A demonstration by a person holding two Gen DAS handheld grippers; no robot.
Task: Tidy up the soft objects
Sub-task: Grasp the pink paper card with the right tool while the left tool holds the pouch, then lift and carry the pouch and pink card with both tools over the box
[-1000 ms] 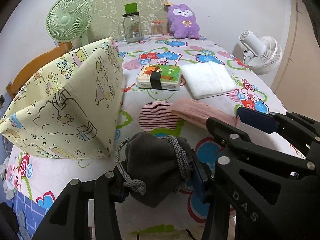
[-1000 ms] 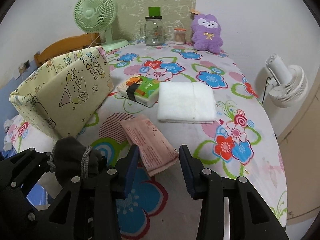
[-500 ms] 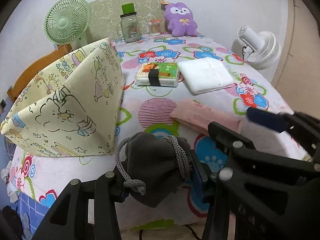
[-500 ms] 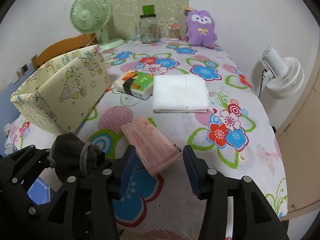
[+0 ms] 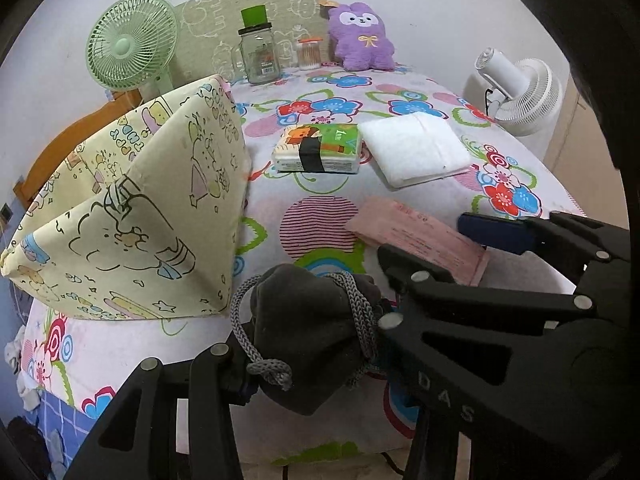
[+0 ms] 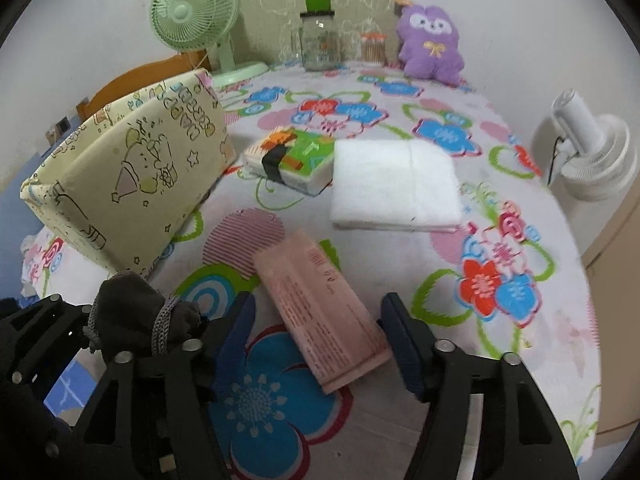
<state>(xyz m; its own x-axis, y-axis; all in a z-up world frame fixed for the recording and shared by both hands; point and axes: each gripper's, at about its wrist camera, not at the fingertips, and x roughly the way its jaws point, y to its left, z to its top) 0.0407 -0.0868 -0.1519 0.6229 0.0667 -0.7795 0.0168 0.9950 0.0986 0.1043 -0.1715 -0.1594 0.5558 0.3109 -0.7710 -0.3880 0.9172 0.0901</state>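
Note:
My left gripper (image 5: 312, 344) is shut on a dark grey drawstring pouch (image 5: 304, 316), held over the table's near edge. Just to its right, my right gripper (image 6: 318, 320) straddles a pink packet (image 6: 308, 296) lying on the flowered tablecloth. Its jaws are closing; the right pad is at the packet's edge, and a gap remains on the left. A cream cartoon-print fabric box (image 5: 132, 208) stands at the left. Further back lie a green tissue pack (image 5: 320, 148) and a folded white cloth (image 5: 416, 148). A purple plush (image 5: 362, 40) sits against the wall.
At the back stand a green fan (image 5: 128, 48), a glass jar (image 5: 258, 56) and a small jar of cotton swabs (image 5: 309, 54). A white fan (image 5: 520, 96) stands off the table's right side. The table's front edge runs just below both grippers.
The right gripper opened wider and came down over the pink packet, which now lies between its jaws. The left gripper kept still with the pouch.

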